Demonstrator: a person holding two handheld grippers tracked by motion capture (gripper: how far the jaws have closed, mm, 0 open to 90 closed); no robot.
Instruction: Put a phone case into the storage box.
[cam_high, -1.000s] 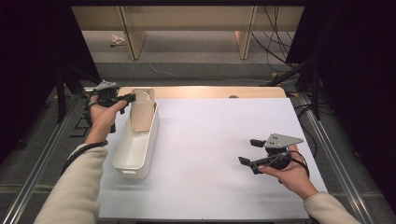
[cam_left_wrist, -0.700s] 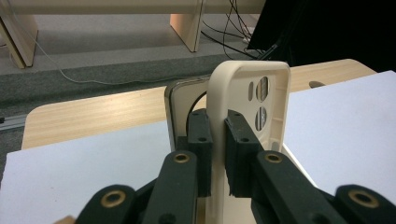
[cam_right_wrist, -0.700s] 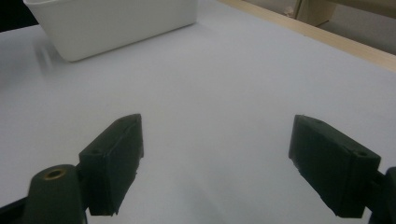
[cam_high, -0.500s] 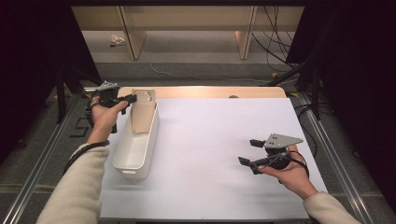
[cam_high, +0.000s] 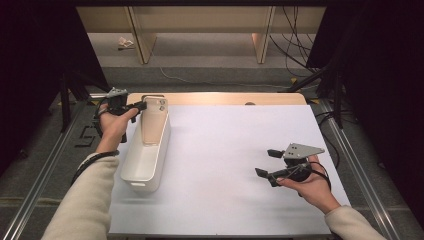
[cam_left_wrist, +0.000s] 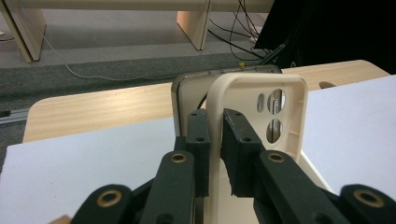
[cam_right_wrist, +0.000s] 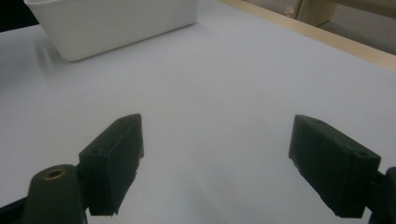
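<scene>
The left gripper (cam_high: 141, 105) is pinching the edge of a cream soft-plastic phone case with round camera cut-outs (cam_left_wrist: 261, 112), its jaws nearly closed on the thin wall, so the case is standing upright instead of flopping over. The case is sitting at the far end of a white oblong plastic bin (cam_high: 145, 160), leaning against its end wall, probably because the bin is where it is being put down or picked out. The right gripper (cam_high: 266, 162) is resting wide open and holding nothing over the white table cover (cam_high: 225, 150), well apart from the bin, seemingly kept out of the way while waiting
</scene>
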